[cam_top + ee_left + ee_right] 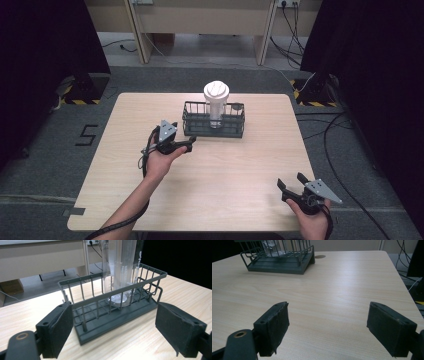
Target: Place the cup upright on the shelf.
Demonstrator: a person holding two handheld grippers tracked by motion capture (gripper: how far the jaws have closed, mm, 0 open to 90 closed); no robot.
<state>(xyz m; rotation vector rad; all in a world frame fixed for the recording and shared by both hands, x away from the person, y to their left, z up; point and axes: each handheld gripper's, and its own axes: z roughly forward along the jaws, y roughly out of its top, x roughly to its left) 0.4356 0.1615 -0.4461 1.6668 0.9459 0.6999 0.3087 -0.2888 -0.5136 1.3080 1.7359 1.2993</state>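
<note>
left claw (110,327) gapes wide beside wire basket (117,312); clear cup's (121,270) top cut off.

Clear lidded cup (216,102) upright in wire basket (190,125)

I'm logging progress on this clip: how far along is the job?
Early. The clear plastic cup with white lid stands inside the dark wire basket. The left gripper, open, nears the basket's end; nothing is gripped. The right gripper waits open over the table.
</note>
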